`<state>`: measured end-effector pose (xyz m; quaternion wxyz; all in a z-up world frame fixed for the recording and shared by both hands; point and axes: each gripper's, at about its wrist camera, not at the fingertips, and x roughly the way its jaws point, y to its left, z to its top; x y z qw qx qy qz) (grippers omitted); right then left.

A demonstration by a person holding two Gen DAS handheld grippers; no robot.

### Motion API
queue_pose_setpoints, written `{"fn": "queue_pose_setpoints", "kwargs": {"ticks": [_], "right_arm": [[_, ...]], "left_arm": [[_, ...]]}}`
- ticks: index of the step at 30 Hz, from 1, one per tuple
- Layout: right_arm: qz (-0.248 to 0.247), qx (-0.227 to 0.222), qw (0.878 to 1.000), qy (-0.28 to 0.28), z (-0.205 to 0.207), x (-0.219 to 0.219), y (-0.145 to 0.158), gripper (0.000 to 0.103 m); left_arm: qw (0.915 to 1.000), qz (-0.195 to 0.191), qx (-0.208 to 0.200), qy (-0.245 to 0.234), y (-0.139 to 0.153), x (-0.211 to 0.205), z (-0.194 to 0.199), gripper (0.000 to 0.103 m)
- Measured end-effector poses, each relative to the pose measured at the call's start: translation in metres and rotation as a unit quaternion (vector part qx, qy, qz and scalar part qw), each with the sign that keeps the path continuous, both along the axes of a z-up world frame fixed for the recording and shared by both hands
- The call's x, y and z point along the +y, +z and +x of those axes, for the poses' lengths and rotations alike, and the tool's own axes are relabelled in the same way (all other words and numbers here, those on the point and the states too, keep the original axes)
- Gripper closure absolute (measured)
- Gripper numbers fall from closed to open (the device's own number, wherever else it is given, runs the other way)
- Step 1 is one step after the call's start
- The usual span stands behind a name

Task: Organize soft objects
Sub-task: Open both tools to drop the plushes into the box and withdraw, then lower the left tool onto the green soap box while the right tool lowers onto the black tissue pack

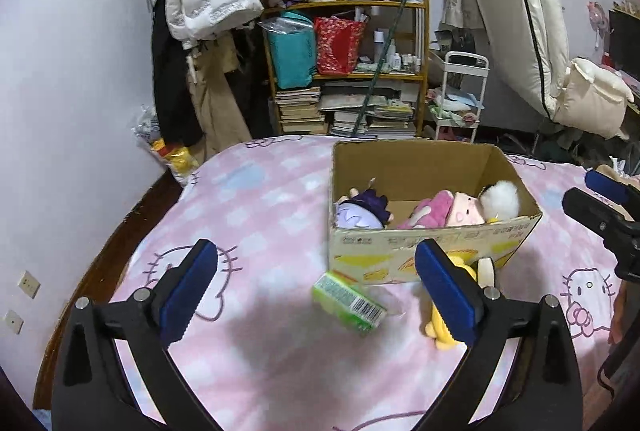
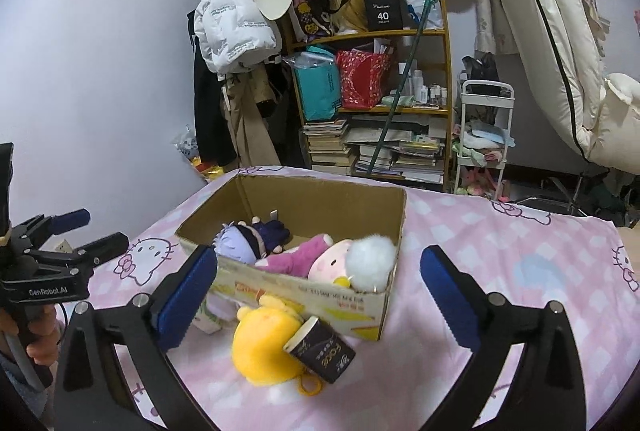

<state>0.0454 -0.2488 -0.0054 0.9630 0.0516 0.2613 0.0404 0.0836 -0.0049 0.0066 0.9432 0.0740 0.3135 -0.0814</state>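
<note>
The cardboard box [image 2: 304, 295] sits mid-frame on the pink bedspread [image 2: 500, 271], holding a purple-haired doll [image 2: 248, 241], pink plush [image 2: 296, 259] and white fluffy ball [image 2: 370, 261]. Below it, touching its front wall, lies a yellow plush [image 2: 264, 347] beside a dark cup [image 2: 322, 349]. Both the right gripper [image 2: 320, 295] and left gripper [image 1: 316, 295] are spread wide, empty.

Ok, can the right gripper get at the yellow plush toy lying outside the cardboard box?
Probably yes: the right gripper is open and the yellow plush toy lies right ahead, though the dark paper cup leans against it beside the cardboard box.
</note>
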Motion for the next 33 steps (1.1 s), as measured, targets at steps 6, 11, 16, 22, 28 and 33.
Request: {"fn": "queue_pose_setpoints", "kwargs": {"ticks": [6,11,16,22,28,33], "right_arm": [[-0.001,-0.003,1.000,0.000,-0.015,0.006,0.000,0.000],[0.001,0.003,1.000,-0.001,-0.018,0.007,-0.003,0.000],[-0.002,0.011,1.000,-0.003,-0.020,0.008,-0.011,0.000],[-0.001,0.024,1.000,-0.003,-0.013,0.007,-0.019,0.000],[-0.005,0.038,0.999,0.000,-0.003,0.009,-0.028,0.000],[-0.008,0.053,0.999,0.000,0.008,0.008,-0.038,0.000]], "left_arm": [[0.9999,0.001,-0.010,0.009,0.013,0.009,-0.022,0.005],[0.9999,0.001,0.010,0.004,0.004,0.017,-0.027,0.005],[0.9994,-0.004,0.033,-0.003,-0.006,0.017,-0.021,0.005],[0.9986,-0.001,0.052,-0.008,-0.017,0.014,-0.011,0.005],[0.9954,0.014,0.092,-0.025,-0.032,0.004,-0.002,0.005],[0.9920,0.023,0.118,-0.039,-0.046,-0.004,0.008,0.005]]}}
